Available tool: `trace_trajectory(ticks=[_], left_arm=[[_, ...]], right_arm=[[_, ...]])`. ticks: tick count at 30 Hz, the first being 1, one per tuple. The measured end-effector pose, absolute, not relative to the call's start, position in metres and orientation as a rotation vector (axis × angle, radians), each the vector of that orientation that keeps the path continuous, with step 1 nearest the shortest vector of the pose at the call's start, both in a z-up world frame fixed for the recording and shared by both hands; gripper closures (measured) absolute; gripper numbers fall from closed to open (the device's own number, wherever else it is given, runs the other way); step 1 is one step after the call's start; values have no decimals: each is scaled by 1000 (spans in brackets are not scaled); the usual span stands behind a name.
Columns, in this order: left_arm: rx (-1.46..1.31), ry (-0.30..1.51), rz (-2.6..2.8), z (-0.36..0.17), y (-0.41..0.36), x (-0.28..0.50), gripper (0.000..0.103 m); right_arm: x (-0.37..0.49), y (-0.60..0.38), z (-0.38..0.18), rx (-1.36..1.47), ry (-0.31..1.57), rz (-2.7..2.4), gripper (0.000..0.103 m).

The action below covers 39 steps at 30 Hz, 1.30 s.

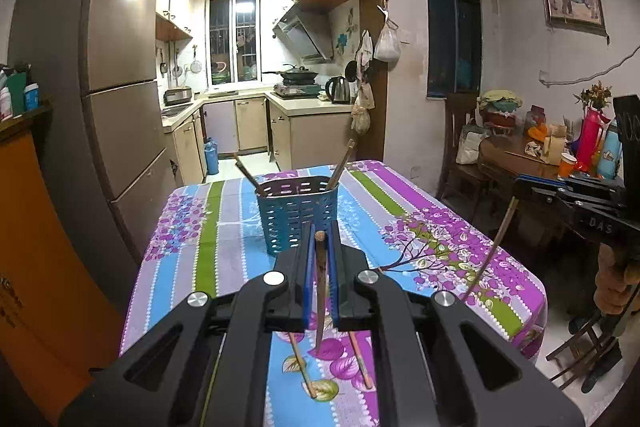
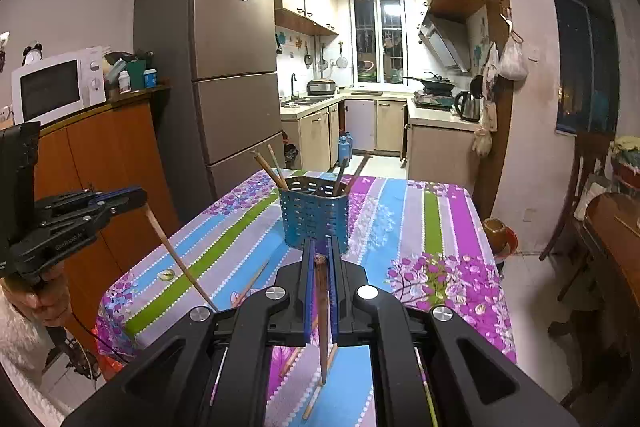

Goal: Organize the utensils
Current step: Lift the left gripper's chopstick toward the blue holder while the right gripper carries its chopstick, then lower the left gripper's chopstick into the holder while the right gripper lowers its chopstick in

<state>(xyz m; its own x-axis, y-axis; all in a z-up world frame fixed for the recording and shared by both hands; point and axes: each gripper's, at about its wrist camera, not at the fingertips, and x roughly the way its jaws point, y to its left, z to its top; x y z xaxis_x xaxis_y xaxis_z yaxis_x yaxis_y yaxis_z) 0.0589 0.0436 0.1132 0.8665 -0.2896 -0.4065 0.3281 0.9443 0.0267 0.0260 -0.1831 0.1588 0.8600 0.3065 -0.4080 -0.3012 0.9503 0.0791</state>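
A blue perforated utensil basket (image 1: 297,214) stands on the floral tablecloth (image 1: 420,227) and holds several wooden chopsticks (image 1: 340,163). It also shows in the right wrist view (image 2: 314,215). My left gripper (image 1: 320,239) is shut on a brown chopstick (image 1: 320,291), held upright above the table just short of the basket. My right gripper (image 2: 320,259) is shut on another chopstick (image 2: 322,319), also hanging down near the basket. Each gripper appears in the other's view, at the right edge (image 1: 520,187) and the left edge (image 2: 136,197), with its chopstick slanting down.
Loose chopsticks lie on the cloth under the grippers (image 1: 360,363) (image 2: 316,399). A fridge (image 2: 236,67) and an orange cabinet (image 2: 108,163) with a microwave (image 2: 56,85) stand left of the table. A cluttered wooden side table (image 1: 520,155) and chairs stand to the right.
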Motion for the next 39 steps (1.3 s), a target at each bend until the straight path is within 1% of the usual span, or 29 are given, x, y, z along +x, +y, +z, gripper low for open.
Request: trace_trajectory(ticks=[5,11,24,32,39], left_arm=[[103,414,-327,127,36,78,98],[96,390,-301,160,31,115,98],[43,364,-242,215,14,231,98],[44,348,-201,215,5,284,98],[15,402,-184,190,10,319,98]], right_arm=[[43,-178,179,-4,422,330,95],[79,-163,211,-20,419,358,96],[199,-119,264,-9,408,308,96],[263,-114,279,46,363,271,96],[310,-123,255,118,394,251,96]])
